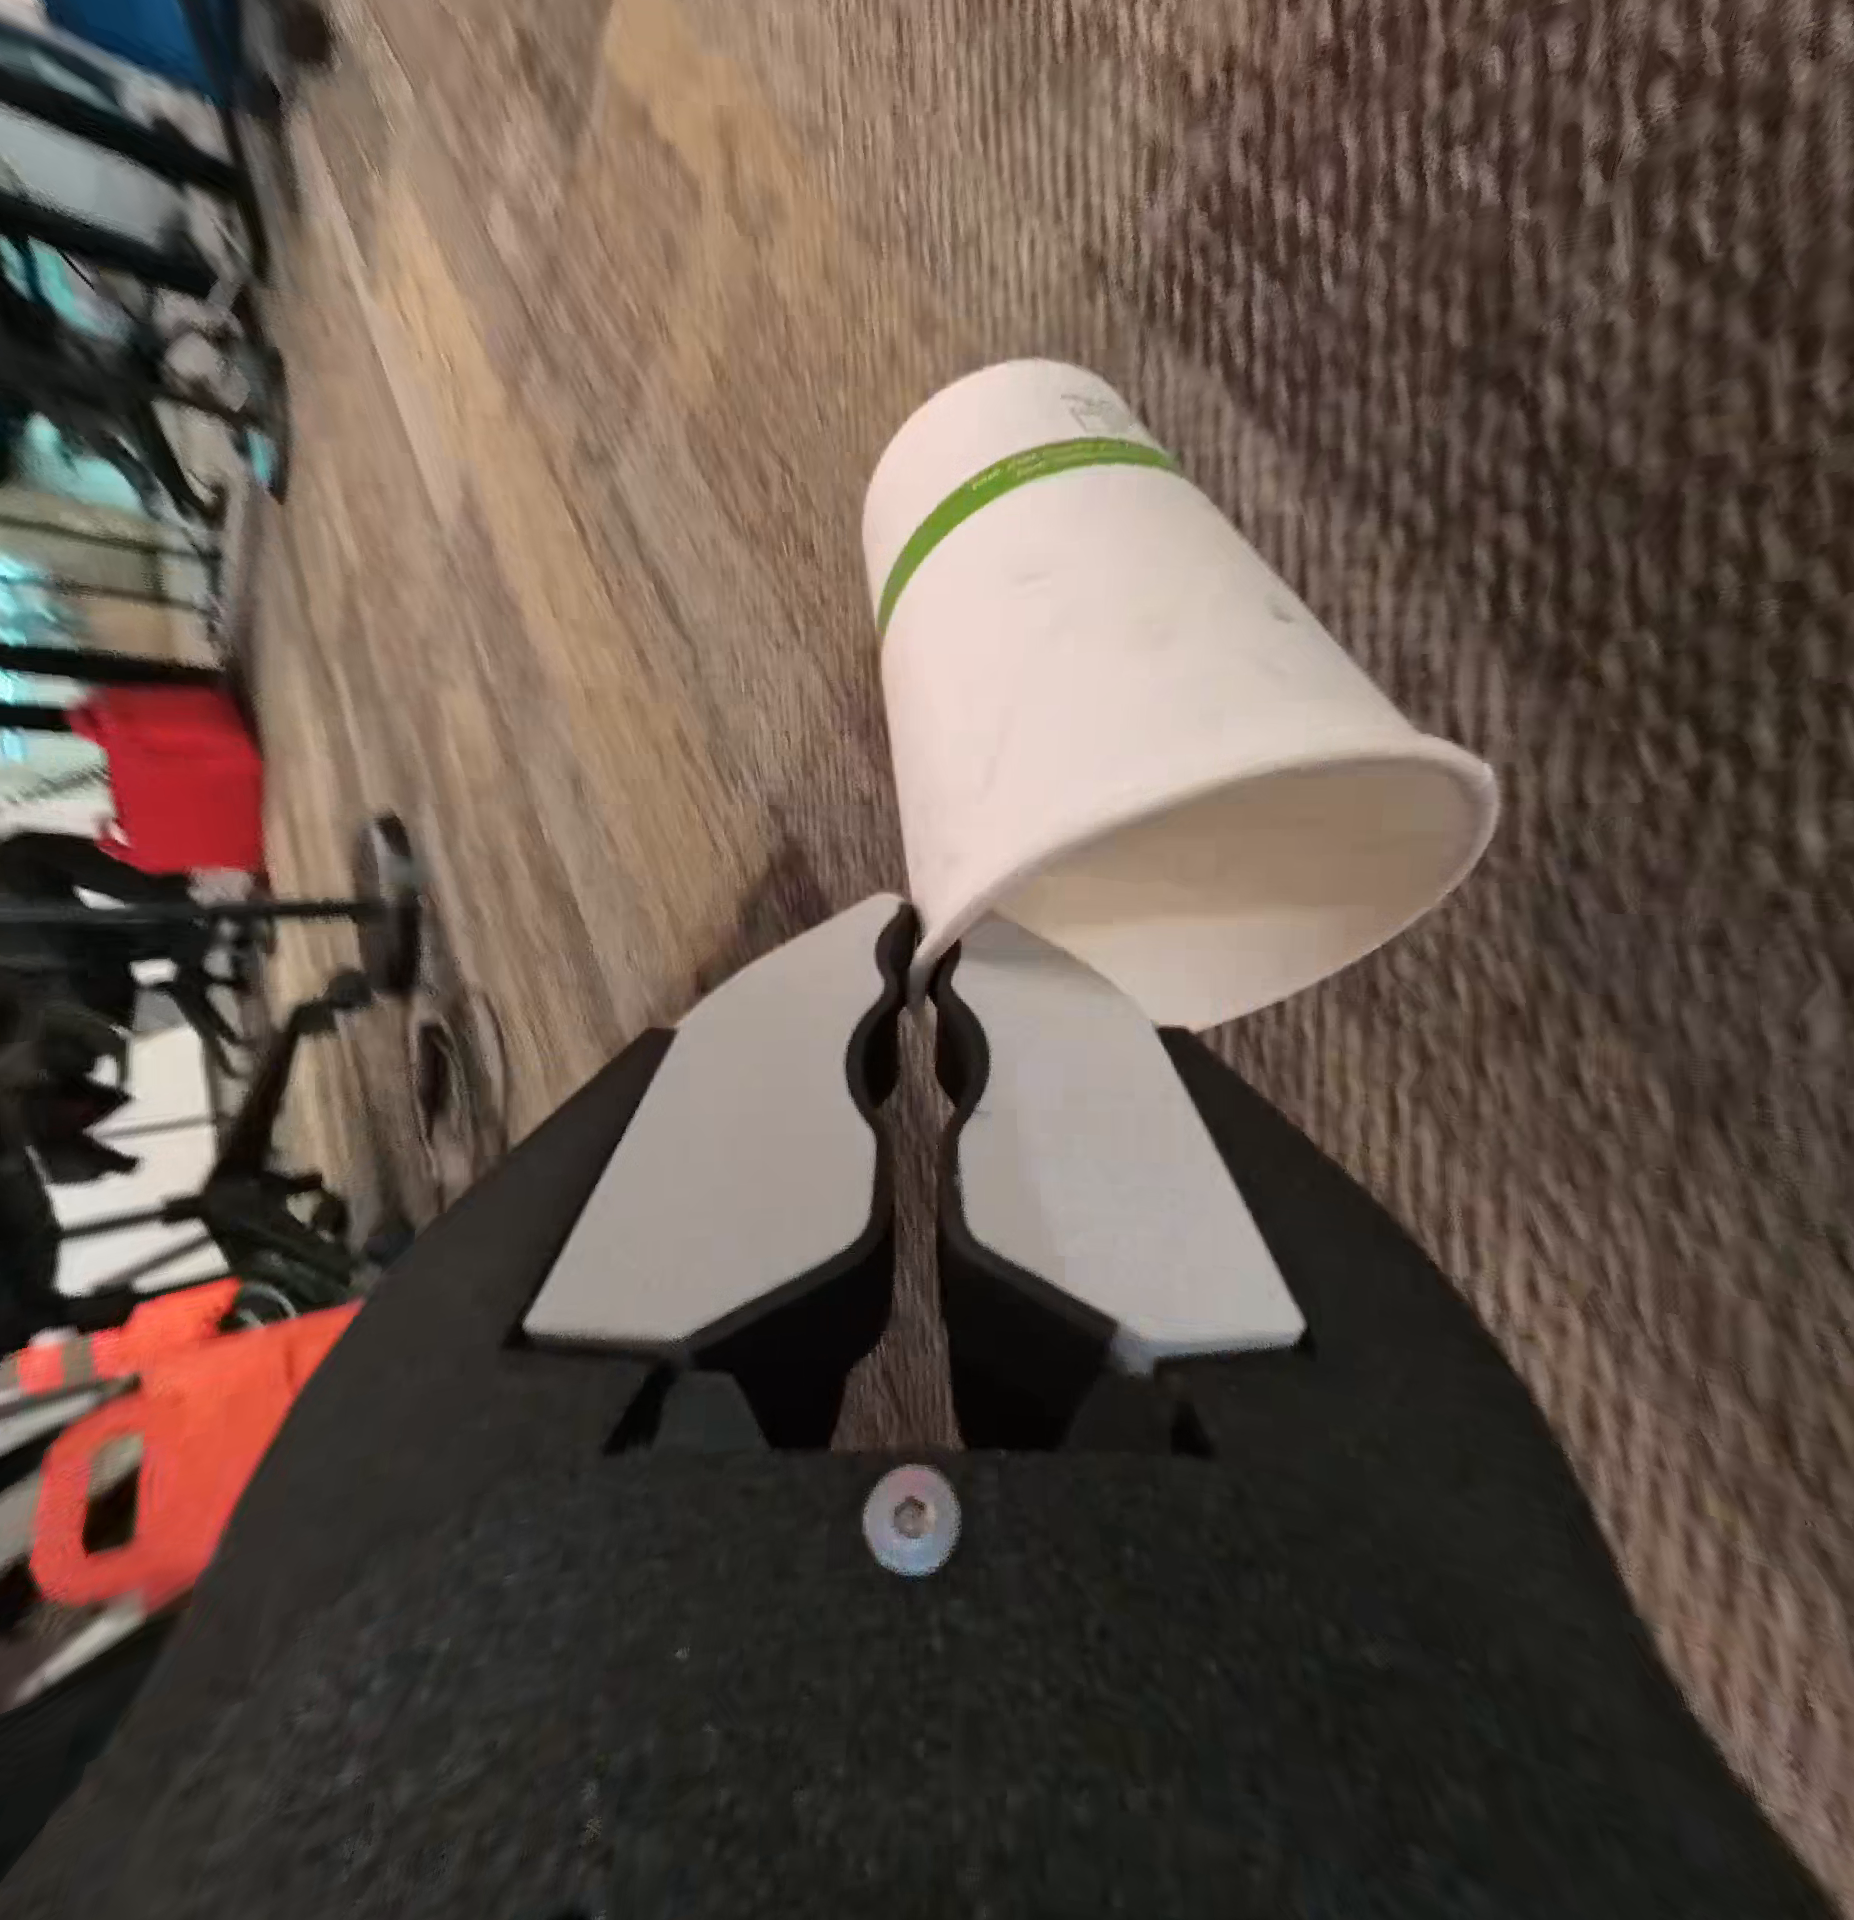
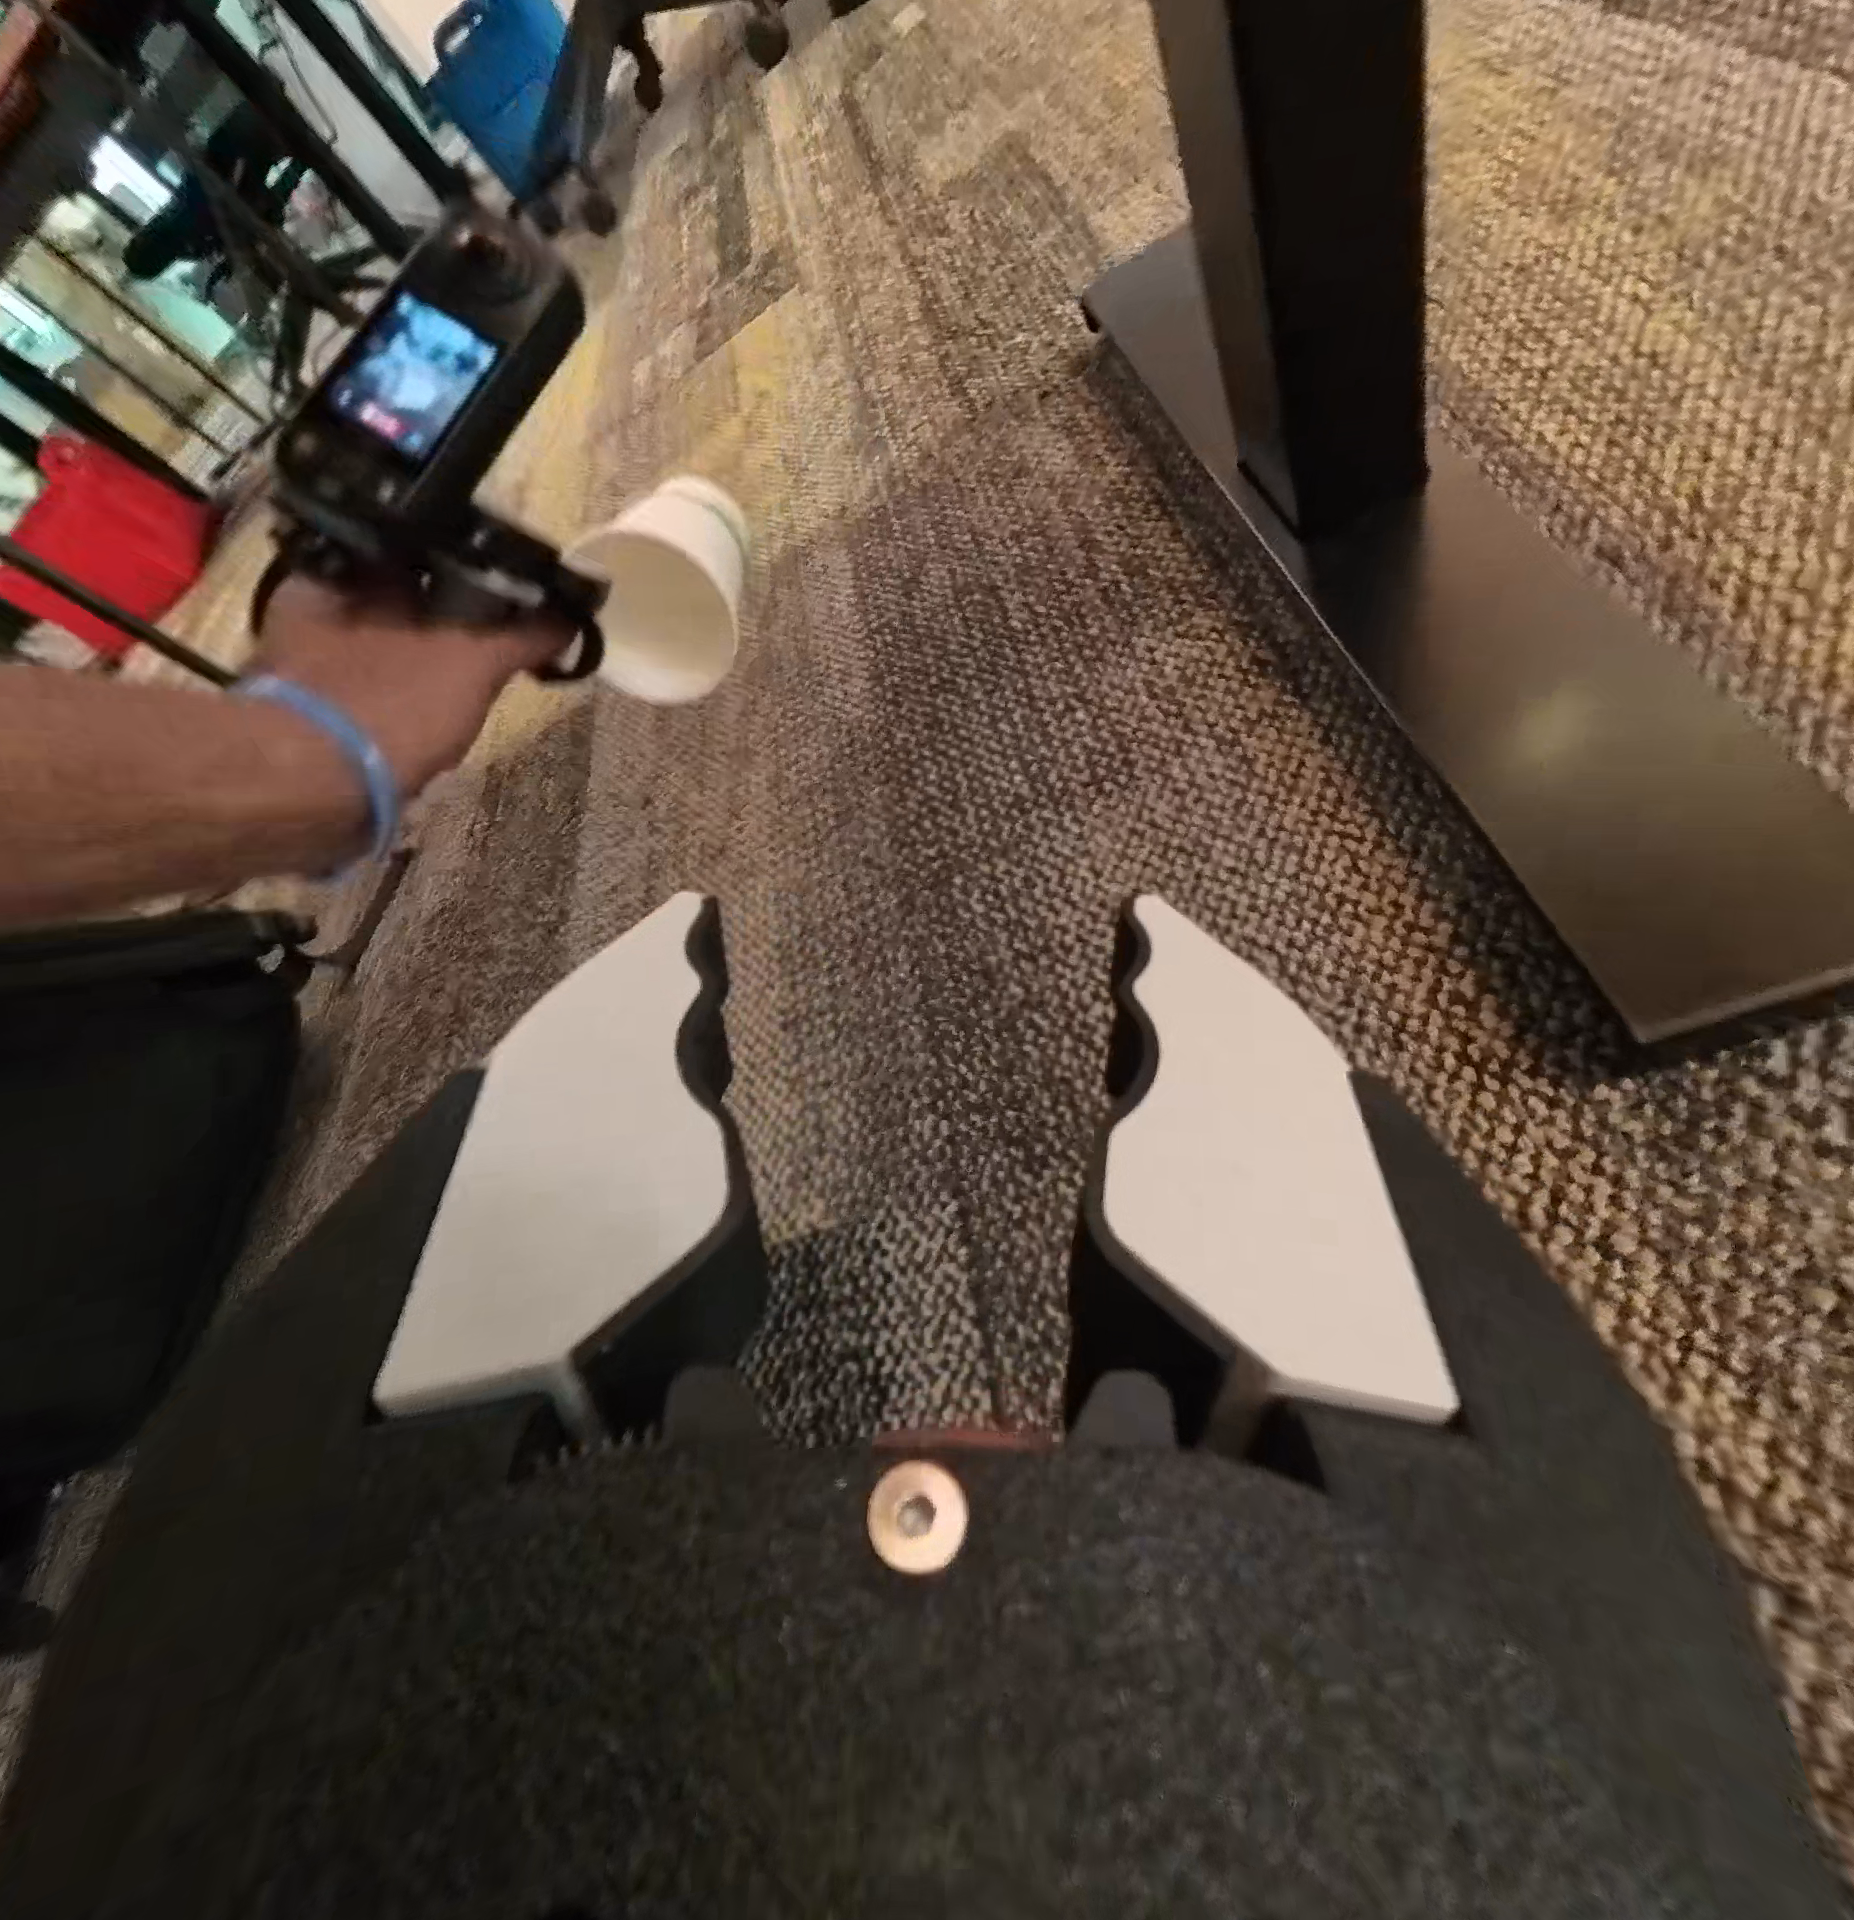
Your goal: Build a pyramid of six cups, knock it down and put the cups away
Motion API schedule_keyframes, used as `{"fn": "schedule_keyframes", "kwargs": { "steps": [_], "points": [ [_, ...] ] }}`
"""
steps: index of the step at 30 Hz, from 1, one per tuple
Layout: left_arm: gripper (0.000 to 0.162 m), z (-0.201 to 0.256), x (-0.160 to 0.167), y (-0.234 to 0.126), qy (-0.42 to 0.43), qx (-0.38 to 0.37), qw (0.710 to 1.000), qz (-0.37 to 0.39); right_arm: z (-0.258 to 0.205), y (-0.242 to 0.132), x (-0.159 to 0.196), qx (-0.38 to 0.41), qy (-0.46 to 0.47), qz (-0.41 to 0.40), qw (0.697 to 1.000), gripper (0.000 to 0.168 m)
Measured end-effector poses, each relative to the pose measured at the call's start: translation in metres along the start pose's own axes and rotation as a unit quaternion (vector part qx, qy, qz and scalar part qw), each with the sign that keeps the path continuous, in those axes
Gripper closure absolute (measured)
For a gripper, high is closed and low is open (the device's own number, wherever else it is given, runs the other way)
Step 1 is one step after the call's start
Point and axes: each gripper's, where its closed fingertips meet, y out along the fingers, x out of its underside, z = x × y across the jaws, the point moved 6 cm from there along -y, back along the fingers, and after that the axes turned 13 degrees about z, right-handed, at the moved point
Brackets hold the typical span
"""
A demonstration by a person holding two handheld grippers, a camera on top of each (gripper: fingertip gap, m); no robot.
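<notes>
My left gripper (image 1: 921, 961) is shut on the rim of a white paper cup (image 1: 1110, 675) with a green band. One finger is inside the mouth and one outside, pinching the wall. The cup hangs over the carpet, its base pointing away. In the right wrist view the same cup (image 2: 674, 597) shows at the upper left, held by the left gripper (image 2: 580, 613) in a person's hand. My right gripper (image 2: 918, 977) is open and empty above the carpet, well apart from the cup.
A metal table leg and flat foot (image 2: 1525, 675) stand on the carpet at the right. A black case (image 2: 102, 1195) lies at the left. A red box (image 1: 175, 779), an orange bag (image 1: 175, 1455) and chair bases stand at the left.
</notes>
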Motion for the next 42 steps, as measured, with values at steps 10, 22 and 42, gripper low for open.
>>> {"fn": "schedule_keyframes", "kwargs": {
  "steps": [10, 22, 42],
  "points": [
    [0.162, 0.016, 0.126, -0.294, -0.035, 0.145, 0.984, -0.1, -0.083, -0.072, -0.109, -0.083, -0.142, -0.06, 0.985, 0.095],
    [0.161, -0.057, 0.076, -0.635, -0.01, 0.343, 0.936, 0.081, -0.238, -0.299, -0.293, -0.169, -0.388, -0.104, 0.9, 0.092],
    [0.161, -0.498, 0.053, -0.614, -0.41, 0.07, 0.85, 0.323, -0.388, -0.142, -0.516, -0.313, -0.34, 0.058, 0.885, 0.083]
  ]
}}
